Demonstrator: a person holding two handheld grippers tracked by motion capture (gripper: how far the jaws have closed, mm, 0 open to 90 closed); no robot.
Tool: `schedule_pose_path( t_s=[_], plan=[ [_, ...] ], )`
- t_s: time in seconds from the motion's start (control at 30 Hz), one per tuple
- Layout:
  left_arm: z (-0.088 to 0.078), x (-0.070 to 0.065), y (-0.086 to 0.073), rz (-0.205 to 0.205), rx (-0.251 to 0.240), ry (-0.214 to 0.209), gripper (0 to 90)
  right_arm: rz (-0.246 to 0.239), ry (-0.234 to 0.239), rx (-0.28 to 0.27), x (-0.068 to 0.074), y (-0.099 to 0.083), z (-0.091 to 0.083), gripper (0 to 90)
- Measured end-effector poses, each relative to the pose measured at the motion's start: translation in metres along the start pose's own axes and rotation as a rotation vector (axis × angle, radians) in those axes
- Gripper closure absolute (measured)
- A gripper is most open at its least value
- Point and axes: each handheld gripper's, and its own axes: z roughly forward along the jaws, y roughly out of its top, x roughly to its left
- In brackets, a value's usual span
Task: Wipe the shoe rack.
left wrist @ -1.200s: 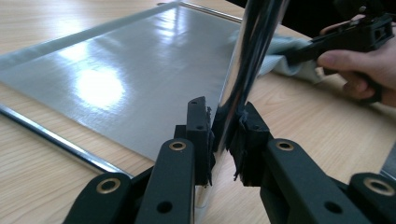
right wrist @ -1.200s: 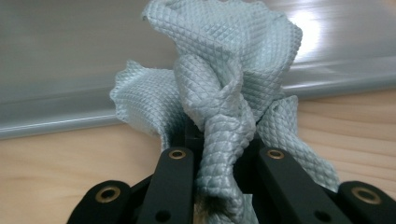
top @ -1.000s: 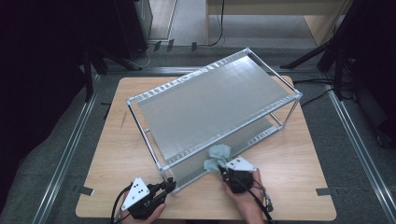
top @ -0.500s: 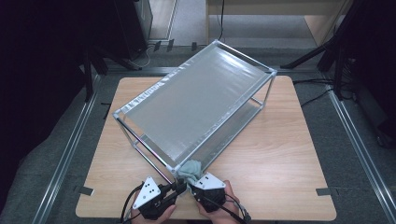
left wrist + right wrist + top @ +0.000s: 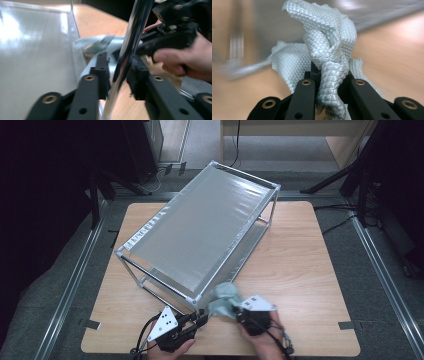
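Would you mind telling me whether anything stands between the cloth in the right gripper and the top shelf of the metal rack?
Nothing visible does. The right gripper holds the cloth bunched beside the near corner of the rack, whose top shelf is bare. The left gripper sits lower, at the corner post.

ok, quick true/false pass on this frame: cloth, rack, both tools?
1. The right tool grips the pale grey-green waffle-textured cloth. True.
2. The cloth lies spread flat on top of the two-tier metal rack with grey shelves. False: it is bunched at the rack's near corner, held in the right tool.
3. The rack's shiny chrome corner post runs between the left tool's jaws. True; those jaws have just been opening.
4. The rack stands square to the light wooden table's edges. False: it sits at an angle.
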Motion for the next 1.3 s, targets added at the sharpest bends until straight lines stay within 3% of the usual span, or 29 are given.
schedule_pose_path(
  t_s=[0.1, 0.13, 0.3, 0.37, 0.47, 0.6, 0.77, 0.97, 1.1, 1.17, 1.23, 1.3],
  plan=[
    [-0.009, 0.004, 0.004, 0.010, -0.030, 0.002, 61.6, 0.097, -0.103, -0.042, -0.041, 0.000, -0.020, 80.1],
    [-0.011, 0.004, 0.004, 0.010, -0.033, 0.004, 58.3, 0.128, -0.158, -0.061, -0.057, -0.001, -0.029, 80.2],
    [-0.028, 0.007, 0.006, 0.032, -0.054, -0.004, 49.3, 0.197, -0.341, -0.096, -0.106, -0.008, -0.049, 79.4],
    [-0.035, 0.009, 0.006, 0.054, -0.055, 0.008, 46.8, 0.221, -0.417, -0.092, -0.120, -0.012, -0.052, 70.5],
    [-0.049, 0.018, 0.006, 0.054, -0.068, 0.035, 44.0, 0.259, -0.419, -0.098, -0.128, -0.012, -0.056, 48.0],
    [-0.062, 0.037, 0.007, 0.016, -0.088, 0.096, 42.9, 0.274, -0.362, -0.138, -0.117, -0.003, -0.062, 20.8],
    [-0.075, 0.069, 0.007, -0.025, -0.095, 0.213, 42.9, 0.234, -0.268, -0.178, -0.087, 0.006, -0.065, 9.8],
    [-0.095, 0.106, 0.004, -0.092, -0.110, 0.381, 42.0, 0.144, -0.152, -0.183, -0.039, 0.015, -0.054, 4.3],
    [-0.104, 0.125, 0.002, -0.106, -0.112, 0.483, 42.3, 0.089, -0.069, -0.173, -0.008, 0.018, -0.044, 3.1],
    [-0.105, 0.135, 0.000, -0.114, -0.111, 0.518, 42.2, 0.059, -0.020, -0.168, 0.009, 0.019, -0.040, 2.1],
    [-0.104, 0.145, -0.003, -0.155, -0.114, 0.529, 42.1, 0.035, 0.017, -0.158, 0.024, 0.019, -0.035, 1.0],
    [-0.101, 0.151, -0.003, -0.156, -0.103, 0.550, 42.1, 0.010, 0.047, -0.144, 0.037, 0.018, -0.030, 0.8]
  ],
)
